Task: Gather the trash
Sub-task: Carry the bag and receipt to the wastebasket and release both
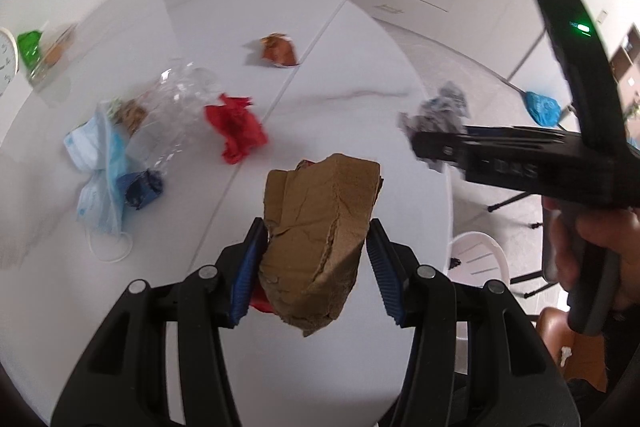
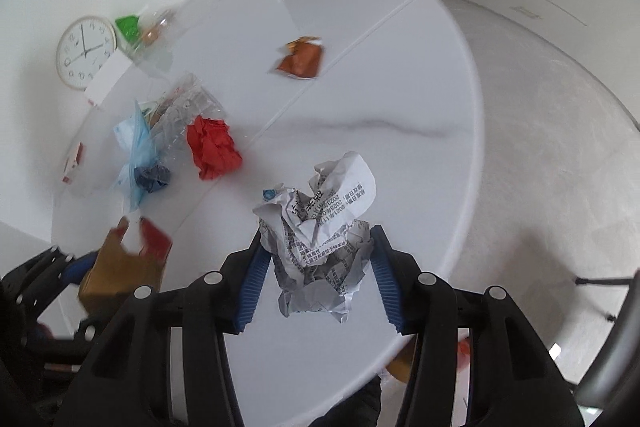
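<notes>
Left tongs: closed on a crushed cardboard piece, blue pads pressing both flanks; load is lifted clear of the counter, with a scrap of red showing under it.

Right tongs: closed on a crumpled printed paper ball, pinched near its lower half and held above the counter near its edge.

Left on the counter, placed relative to the red paper wad:
- clear plastic bottle, touching the wad on its left;
- face mask, left of the bottle, partly under it;
- dark blue scrap, below-left of the wad, against the mask;
- orange wrapper, beyond the wad, well apart, by the counter seam;
- wall clock and green-topped clear item, far left; probably not trash.

Step in hand, as judged: carrying both loads to a bin. No bin is clearly in view; a white basket sits below the counter edge, its use uncertain.

Handling notes: keep both grips firm, since cardboard may spring and paper may slip. Move the tongs apart so loads do not collide. Release only once directly over the receptacle, one at a time.
</notes>
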`<state>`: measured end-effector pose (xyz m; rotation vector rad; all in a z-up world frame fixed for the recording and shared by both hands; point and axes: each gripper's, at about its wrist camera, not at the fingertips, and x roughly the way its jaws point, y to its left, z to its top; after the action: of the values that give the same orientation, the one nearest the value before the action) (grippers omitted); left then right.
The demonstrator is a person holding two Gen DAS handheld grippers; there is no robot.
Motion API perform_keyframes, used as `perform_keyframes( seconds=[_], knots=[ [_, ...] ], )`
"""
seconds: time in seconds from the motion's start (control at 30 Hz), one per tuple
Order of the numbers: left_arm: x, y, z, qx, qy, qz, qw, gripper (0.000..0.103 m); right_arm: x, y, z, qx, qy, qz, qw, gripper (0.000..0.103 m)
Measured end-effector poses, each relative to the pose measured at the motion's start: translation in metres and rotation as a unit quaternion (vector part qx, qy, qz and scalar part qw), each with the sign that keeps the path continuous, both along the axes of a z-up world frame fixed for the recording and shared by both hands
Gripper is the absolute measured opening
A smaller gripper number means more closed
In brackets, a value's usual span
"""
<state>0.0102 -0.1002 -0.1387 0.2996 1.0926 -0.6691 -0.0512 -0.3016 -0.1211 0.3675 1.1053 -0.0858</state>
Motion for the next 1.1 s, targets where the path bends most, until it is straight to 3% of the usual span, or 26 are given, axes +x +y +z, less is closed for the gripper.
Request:
perform_keyframes(
  seconds=[0.2, 0.4, 0.73, 0.93, 1.1],
  knots=[
    [-0.028, -0.021, 0.009, -0.005, -0.007, -0.043, 0.999, 0.05, -0.053, -0.024, 0.008, -0.006, -0.006, -0.058, 0.998, 0.051],
    [-0.066, -0.059, 0.011, -0.006, -0.004, -0.127, 0.9919, 0.05, -0.114, -0.056, 0.002, -0.018, 0.007, -0.122, 0.992, 0.052],
    [-0.139, -0.148, -0.002, -0.009, 0.038, -0.282, 0.9587, 0.05, -0.225, -0.107, -0.012, -0.023, 0.035, -0.253, 0.967, 0.052],
    [-0.18, -0.194, -0.019, 0.004, 0.06, -0.34, 0.9385, 0.05, -0.272, -0.13, -0.014, -0.02, 0.044, -0.3, 0.953, 0.052],
    [-0.204, -0.219, -0.026, 0.011, 0.063, -0.364, 0.9293, 0.05, -0.297, -0.145, -0.02, -0.014, 0.049, -0.318, 0.947, 0.052]
  ],
)
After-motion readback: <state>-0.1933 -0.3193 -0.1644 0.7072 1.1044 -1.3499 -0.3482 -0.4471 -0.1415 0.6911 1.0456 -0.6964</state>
